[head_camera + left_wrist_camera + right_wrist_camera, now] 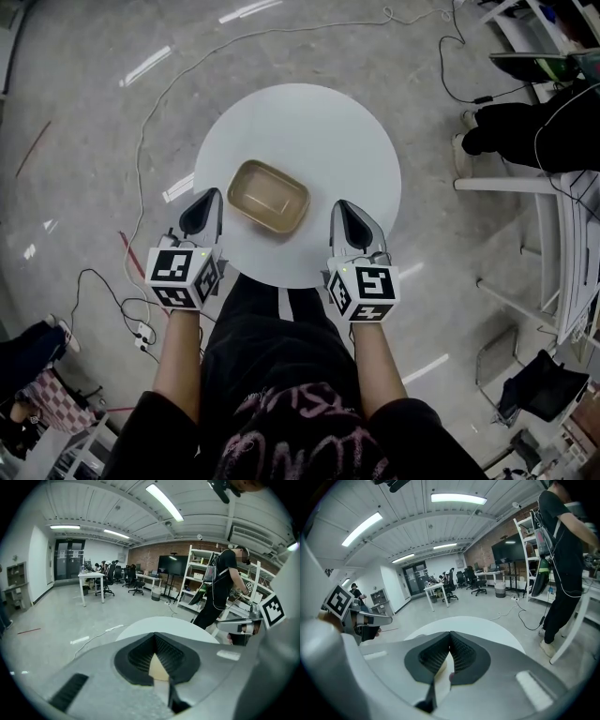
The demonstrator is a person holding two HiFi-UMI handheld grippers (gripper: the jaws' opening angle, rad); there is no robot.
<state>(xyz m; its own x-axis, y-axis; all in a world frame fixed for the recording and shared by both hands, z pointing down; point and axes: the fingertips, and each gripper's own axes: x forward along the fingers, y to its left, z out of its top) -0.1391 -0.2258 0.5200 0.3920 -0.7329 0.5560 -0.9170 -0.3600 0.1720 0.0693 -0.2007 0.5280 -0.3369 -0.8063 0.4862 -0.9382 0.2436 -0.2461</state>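
Observation:
A round white table (309, 122) carries a shallow tan rectangular tray (268, 195), which looks bare inside. My left gripper (210, 195) hovers at the table's left rim, just left of the tray, with its jaws shut and nothing between them. My right gripper (340, 205) sits over the table's near right part, right of the tray, also shut and holding nothing. In the left gripper view the closed jaws meet at the left gripper (154, 637), with the table (164, 623) beyond them. The right gripper (450, 634) likewise shows its jaws together above the table (473, 623).
Cables trail across the grey floor, with a power strip (143, 333) at the left. A person's black shoes (497, 131) and white racks (562, 244) stand at the right. A person (220, 588) stands by white shelves; desks and office chairs (105, 581) are further off.

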